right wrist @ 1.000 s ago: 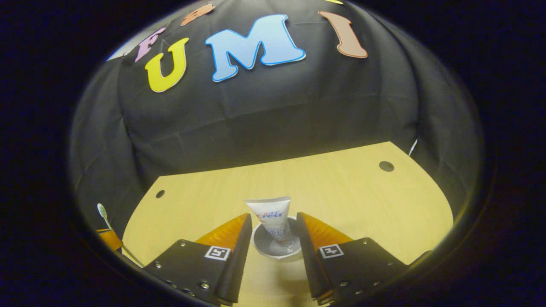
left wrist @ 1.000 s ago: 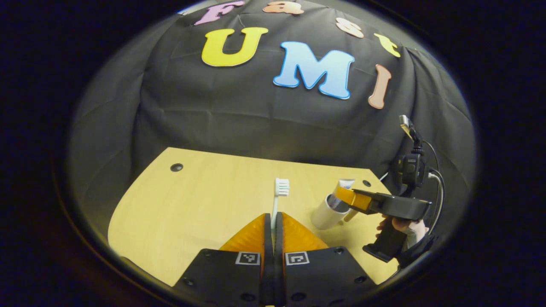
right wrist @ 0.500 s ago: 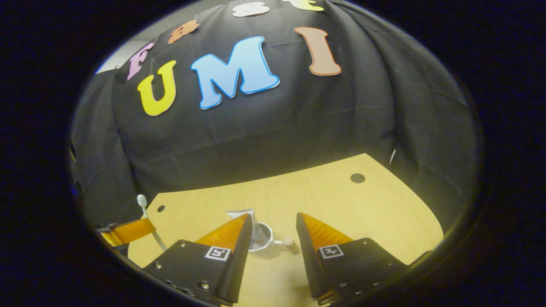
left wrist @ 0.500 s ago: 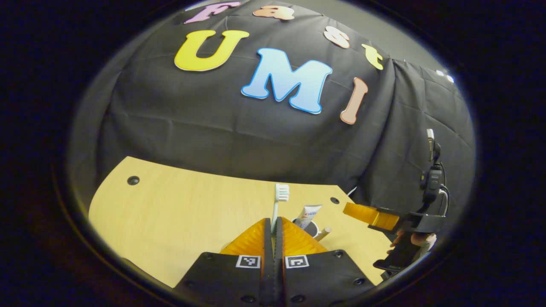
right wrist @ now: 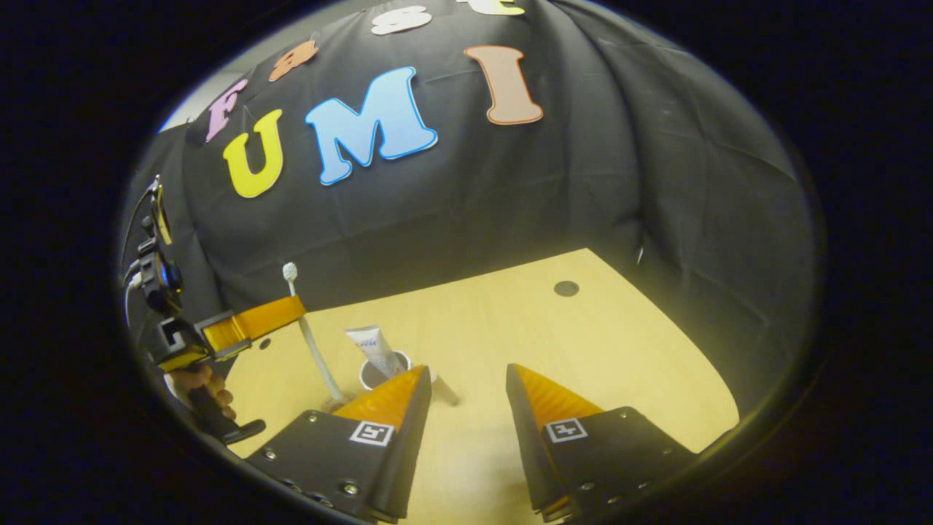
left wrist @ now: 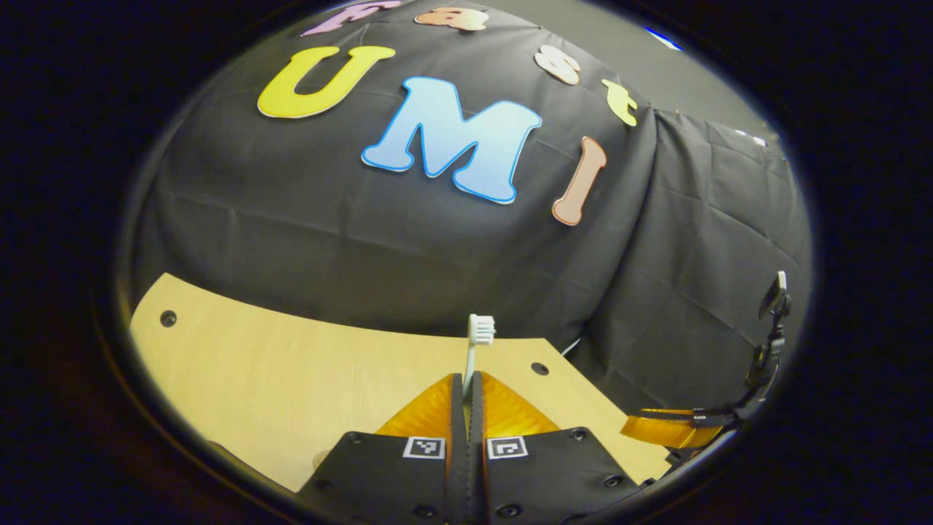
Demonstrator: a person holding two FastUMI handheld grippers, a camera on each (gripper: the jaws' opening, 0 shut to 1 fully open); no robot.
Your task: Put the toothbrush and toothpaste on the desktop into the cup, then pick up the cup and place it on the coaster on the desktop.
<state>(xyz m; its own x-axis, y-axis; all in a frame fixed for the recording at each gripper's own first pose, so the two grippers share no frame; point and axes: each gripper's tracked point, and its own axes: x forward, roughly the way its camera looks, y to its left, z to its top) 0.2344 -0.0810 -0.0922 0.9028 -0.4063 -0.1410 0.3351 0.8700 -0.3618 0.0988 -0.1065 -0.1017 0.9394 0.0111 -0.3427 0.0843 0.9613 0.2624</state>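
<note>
Left gripper (left wrist: 466, 386) pinches toothbrush (left wrist: 477, 337) upright between 2 closed fingers, likely for a head-up drop. Cup (right wrist: 384, 368) holds toothpaste (right wrist: 370, 346) on desktop (right wrist: 576, 350), seemingly near the brush. Right gripper (right wrist: 466, 386) gapes, empty.

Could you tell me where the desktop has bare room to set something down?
Bare wood runs from the cup toward the hole on the desktop. It is crowded where the left gripper holds the toothbrush beside the toothpaste.
</note>
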